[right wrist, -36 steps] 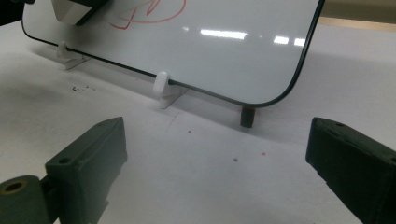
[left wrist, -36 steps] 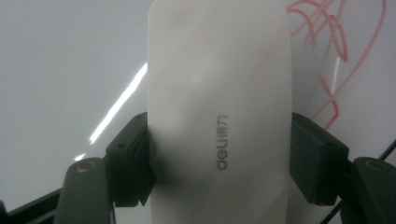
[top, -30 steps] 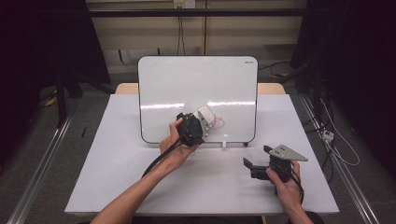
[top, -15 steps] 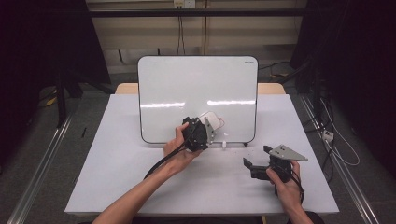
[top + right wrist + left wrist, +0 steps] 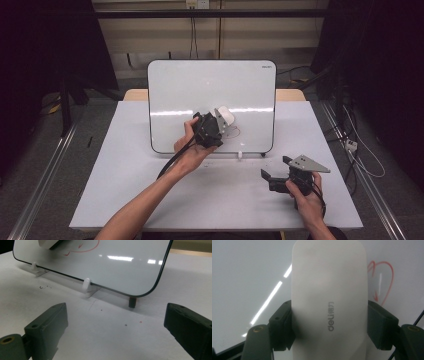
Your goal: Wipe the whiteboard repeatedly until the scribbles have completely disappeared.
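A whiteboard (image 5: 210, 90) stands propped on small feet at the back of the white table (image 5: 125, 190). Red marker strokes (image 5: 384, 282) curve across its lower middle, and the same red strokes (image 5: 82, 248) appear in the right gripper view. My left gripper (image 5: 220, 120) is shut on a white eraser (image 5: 329, 297), its jaws pressing both sides, and the eraser (image 5: 226, 114) is held against the board face. My right gripper (image 5: 275, 170) rests low on the table at the right, jaws wide open with nothing between them.
The whiteboard's clip feet (image 5: 87, 284) and a dark rear leg (image 5: 132, 302) stand on the table in front of my right gripper. Cables (image 5: 355, 150) lie on the floor to the right. Metal rails (image 5: 45, 180) run along both sides.
My left gripper has slid the eraser right and a little upward across the whiteboard. The right gripper has stayed where it was.
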A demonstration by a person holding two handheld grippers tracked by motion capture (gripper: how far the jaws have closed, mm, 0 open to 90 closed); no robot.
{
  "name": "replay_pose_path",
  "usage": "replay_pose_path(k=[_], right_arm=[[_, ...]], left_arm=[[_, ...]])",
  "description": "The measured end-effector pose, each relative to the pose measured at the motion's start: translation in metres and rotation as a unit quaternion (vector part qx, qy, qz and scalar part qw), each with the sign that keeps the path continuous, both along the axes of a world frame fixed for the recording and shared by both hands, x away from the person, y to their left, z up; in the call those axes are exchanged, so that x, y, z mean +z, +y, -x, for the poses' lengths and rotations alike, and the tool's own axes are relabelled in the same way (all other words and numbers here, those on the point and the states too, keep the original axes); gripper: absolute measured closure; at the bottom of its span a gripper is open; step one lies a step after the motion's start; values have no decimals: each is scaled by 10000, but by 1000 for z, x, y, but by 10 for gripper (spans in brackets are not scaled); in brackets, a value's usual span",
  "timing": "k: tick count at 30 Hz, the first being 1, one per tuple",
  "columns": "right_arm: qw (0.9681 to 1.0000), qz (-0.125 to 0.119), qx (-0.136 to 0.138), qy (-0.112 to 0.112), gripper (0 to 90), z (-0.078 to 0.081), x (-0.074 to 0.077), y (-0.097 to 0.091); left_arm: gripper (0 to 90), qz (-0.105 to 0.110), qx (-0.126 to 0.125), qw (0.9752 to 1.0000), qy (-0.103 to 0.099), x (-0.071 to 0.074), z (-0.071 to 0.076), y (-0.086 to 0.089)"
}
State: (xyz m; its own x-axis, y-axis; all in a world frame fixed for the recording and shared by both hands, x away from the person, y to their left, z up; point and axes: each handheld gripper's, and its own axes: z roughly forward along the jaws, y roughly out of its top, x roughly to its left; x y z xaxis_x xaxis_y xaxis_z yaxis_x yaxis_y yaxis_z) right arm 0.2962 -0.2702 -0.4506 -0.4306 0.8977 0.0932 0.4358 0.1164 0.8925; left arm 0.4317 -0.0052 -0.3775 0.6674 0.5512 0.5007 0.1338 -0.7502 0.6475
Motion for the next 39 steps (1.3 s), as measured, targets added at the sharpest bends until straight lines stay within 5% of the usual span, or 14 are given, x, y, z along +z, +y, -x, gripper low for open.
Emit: replay_pose_path(k=[3,11,21,31,39], right_arm=[[10000,19,-3,-7,52,0,0,0],[10000,31,-11,-12,52,0,0,0],[10000,-1,-9,-5,51,0,0,1],[10000,-14,11,-2,52,0,0,0],[10000,-31,7,-4,52,0,0,0]], left_arm=[[311,-207,68,9996,-170,-3,3,-6],[311,-652,26,9975,-252,-6,7,-21],[310,-604,-194,9978,-173,-20,18,-38],[308,-773,-357,9961,-229,-35,31,-53],[310,-790,-500,9953,-246,-34,30,-49]])
